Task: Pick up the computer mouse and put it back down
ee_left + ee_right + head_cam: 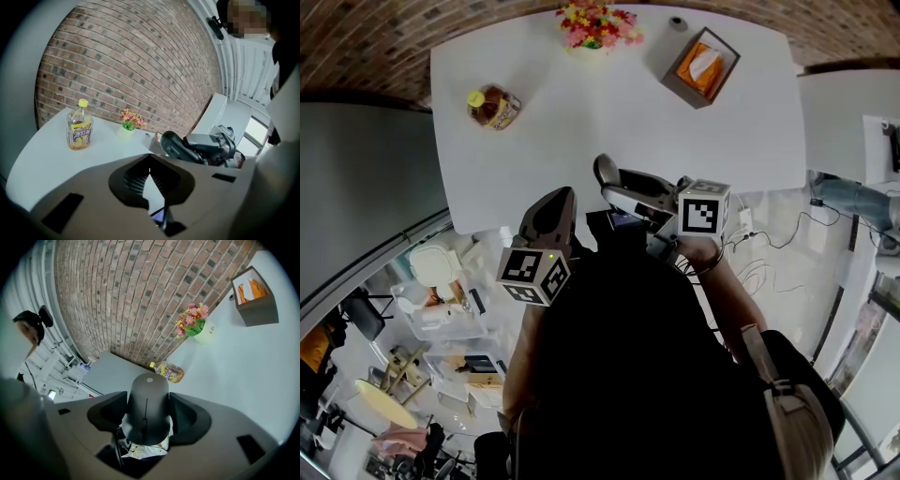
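The black computer mouse (147, 404) sits between the jaws of my right gripper (149, 412), which is shut on its sides. In the head view the mouse (606, 171) hangs over the near part of the white table (609, 112), held by the right gripper (623, 192) from the right. The left gripper view shows the mouse (171, 144) lifted off the tabletop at the right. My left gripper (561, 199) hovers just left of it at the table's near edge. Its jaws (150, 165) are shut, nothing between them.
A yellow-capped drink bottle (493, 106) lies at the table's left. A small pot of flowers (598, 26) stands at the far edge. A brown box with orange contents (701, 67) is at the far right, with a small round object (678, 23) behind it.
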